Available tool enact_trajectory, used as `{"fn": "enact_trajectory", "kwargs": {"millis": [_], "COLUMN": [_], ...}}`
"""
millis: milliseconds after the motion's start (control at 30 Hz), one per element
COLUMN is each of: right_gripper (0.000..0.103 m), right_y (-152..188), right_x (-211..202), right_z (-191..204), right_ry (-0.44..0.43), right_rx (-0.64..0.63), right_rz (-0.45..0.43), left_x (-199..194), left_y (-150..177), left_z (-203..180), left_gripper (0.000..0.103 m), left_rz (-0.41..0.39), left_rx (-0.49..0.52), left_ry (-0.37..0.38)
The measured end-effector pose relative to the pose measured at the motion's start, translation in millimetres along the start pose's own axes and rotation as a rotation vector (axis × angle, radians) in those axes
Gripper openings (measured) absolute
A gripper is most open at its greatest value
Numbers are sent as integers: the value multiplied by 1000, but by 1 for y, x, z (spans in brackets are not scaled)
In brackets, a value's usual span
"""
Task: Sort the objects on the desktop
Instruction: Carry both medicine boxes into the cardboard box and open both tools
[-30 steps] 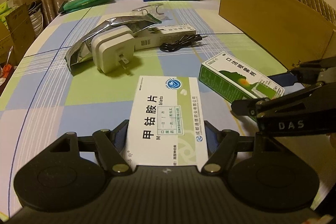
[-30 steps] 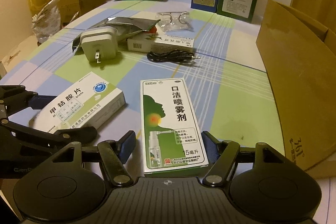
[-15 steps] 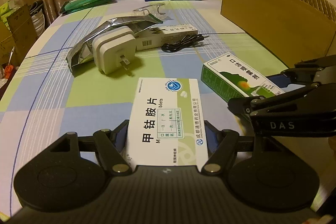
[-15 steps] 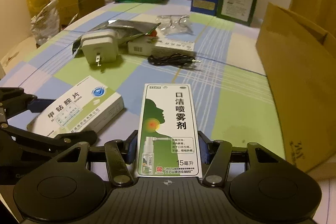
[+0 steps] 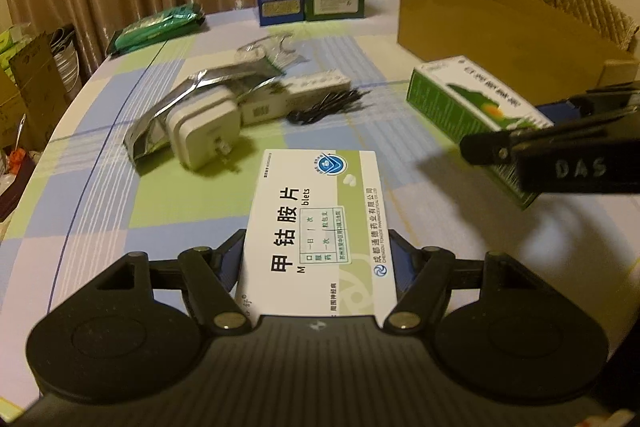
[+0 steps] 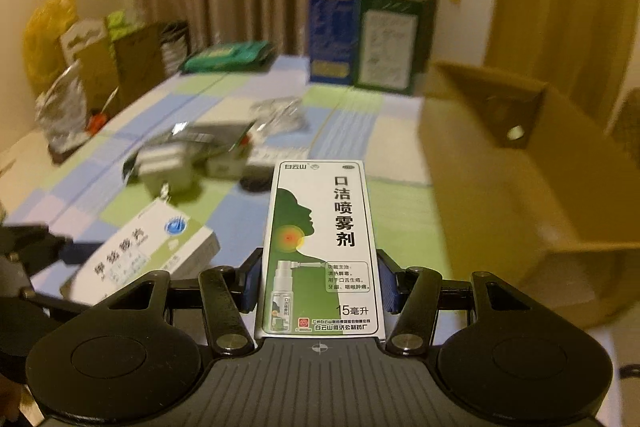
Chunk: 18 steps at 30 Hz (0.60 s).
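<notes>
Right gripper (image 6: 320, 287) clamps the green throat-spray box (image 6: 320, 247), lifted clear of the tablecloth; left gripper (image 5: 318, 259) grips the white tablet box (image 5: 316, 227); both look mid-carry; next, probably, each swings over the open cardboard carton (image 6: 520, 187) and releases.

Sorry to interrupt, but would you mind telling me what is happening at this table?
A person is sorting items with a handheld tool in each hand. The left tool grips a white tablet box; the right tool grips a green throat spray box, raised off the table. A charger plug, foil pouch and black cable lie there, beside a cardboard box.
</notes>
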State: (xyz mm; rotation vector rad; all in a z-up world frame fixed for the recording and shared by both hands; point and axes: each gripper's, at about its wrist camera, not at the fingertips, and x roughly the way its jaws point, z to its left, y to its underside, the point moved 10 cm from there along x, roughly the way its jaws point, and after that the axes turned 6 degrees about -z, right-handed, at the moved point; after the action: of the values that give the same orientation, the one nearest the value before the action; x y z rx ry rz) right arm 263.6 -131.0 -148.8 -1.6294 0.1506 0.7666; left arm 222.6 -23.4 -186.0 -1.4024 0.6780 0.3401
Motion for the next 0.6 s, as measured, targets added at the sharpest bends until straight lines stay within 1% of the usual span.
{"fn": "enact_trajectory", "kwargs": {"millis": [133,300,367,467,600], "right_gripper": [53,53,53,53,53], "right_y": [-29,-60,-67,-72,-69], "right_x": [-26,-48,-52,-50,-41], "right_z": [-37,-96,-123,-158,-195], "right_ry": [62,158,190,215,225], "right_rx": [46,42,52,78,107], "right_rz": [-46,-88,-85,-73,-38], "left_x": [-12,-25,-26,-27,-17], "left_y": [-22,-70,-92,-125,-159], "left_z": [-21,-66,-87,-120,-161], "left_gripper": [67,67,67,67,67], "left_rz": [-23,-75,-99,-134,-163], "left_rx": [-10,16,32,55,82], "left_ry": [33,102,125,156,186]}}
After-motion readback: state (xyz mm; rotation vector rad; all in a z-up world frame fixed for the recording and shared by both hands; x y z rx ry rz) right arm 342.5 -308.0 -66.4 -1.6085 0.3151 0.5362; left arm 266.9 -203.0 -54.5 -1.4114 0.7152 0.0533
